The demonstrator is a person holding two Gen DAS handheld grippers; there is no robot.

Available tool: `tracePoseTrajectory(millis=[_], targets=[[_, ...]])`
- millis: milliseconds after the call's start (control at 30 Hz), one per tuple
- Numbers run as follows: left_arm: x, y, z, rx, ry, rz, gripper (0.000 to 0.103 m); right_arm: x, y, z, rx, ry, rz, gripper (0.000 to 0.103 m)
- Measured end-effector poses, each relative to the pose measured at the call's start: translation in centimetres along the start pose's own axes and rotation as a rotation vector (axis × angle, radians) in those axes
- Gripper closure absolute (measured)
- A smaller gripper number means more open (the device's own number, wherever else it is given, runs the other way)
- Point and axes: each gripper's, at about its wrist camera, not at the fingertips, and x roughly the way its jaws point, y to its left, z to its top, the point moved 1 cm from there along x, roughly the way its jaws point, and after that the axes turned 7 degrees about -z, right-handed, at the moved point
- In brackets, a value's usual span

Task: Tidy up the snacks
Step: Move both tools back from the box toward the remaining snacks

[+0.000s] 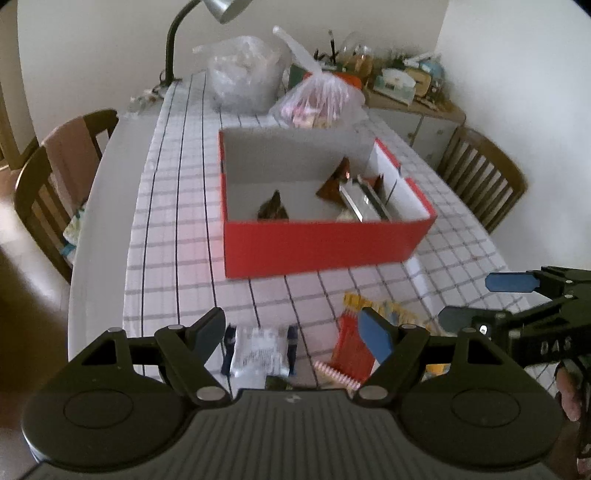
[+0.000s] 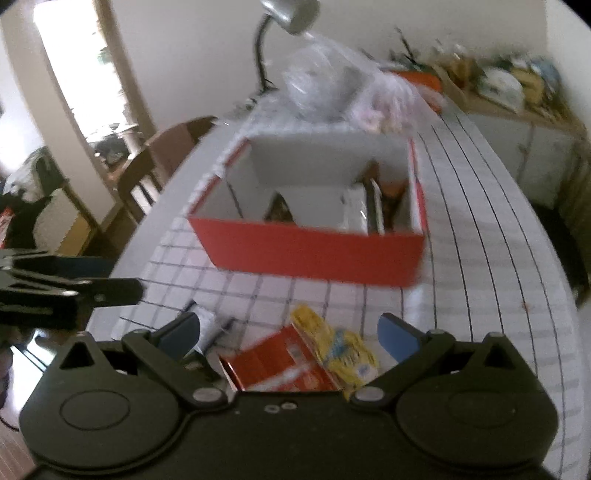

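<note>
**Both grippers spread over snacks at the near edge of the table**

The left gripper (image 1: 291, 332) hangs with its fingers spread above a white packet with dark blue ends (image 1: 258, 350), which lies between them near the table's near edge; the pads do not touch it. The right gripper (image 2: 290, 332) is spread wide over a red packet (image 2: 277, 365) and a yellow packet (image 2: 336, 347) that overlaps it; nothing is pinched.

These three snacks lie on the checked tablecloth (image 1: 177, 229) just in front of the red box (image 1: 325, 243), which sits mid-table and stands between the grippers and the far end. Its white inside is split by card dividers; a dark triangular packet (image 1: 273, 210) sits in the large compartment, with a brown triangular packet (image 1: 338, 181) and a silvery packet (image 1: 362, 203) toward the box's right side.

Behind the box, toward the far edge, are two clear plastic bags (image 1: 317, 99) and a gooseneck lamp (image 1: 221, 11). Wooden chairs (image 1: 55, 177) stand at both sides, and a cluttered sideboard (image 1: 406, 85) stands off the far right corner.

The right wrist view is motion-blurred, so packet labels are unreadable. Each gripper's body cuts off the near ends of the snacks below it.
</note>
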Motion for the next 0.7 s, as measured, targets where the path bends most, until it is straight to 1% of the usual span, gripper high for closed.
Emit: tracePoseTrajectory(millis=[200,367,533,700], targets=[[1.6,0.7,-2.2,-0.013,0.081,0.008,0.024,2.3,-1.7,-2.8,0.1,0.087,-0.064,0.0],[3.3,1.4,-3.5,-0.045,0.156,-0.007,0.024,4.0,-3.4,-4.0,0.187,0.153,-0.124,0.0],[5.4,1.5,-4.5,-0.04,0.242,-0.01,0.024,5.4,-4.4,-4.6,0.241,0.199,-0.173,0.001],[7.3,1.6,-5.2,-0.037,0.293,0.017,0.024,7.3,-5.0,-4.8,0.273,0.234,-0.213,0.005]])
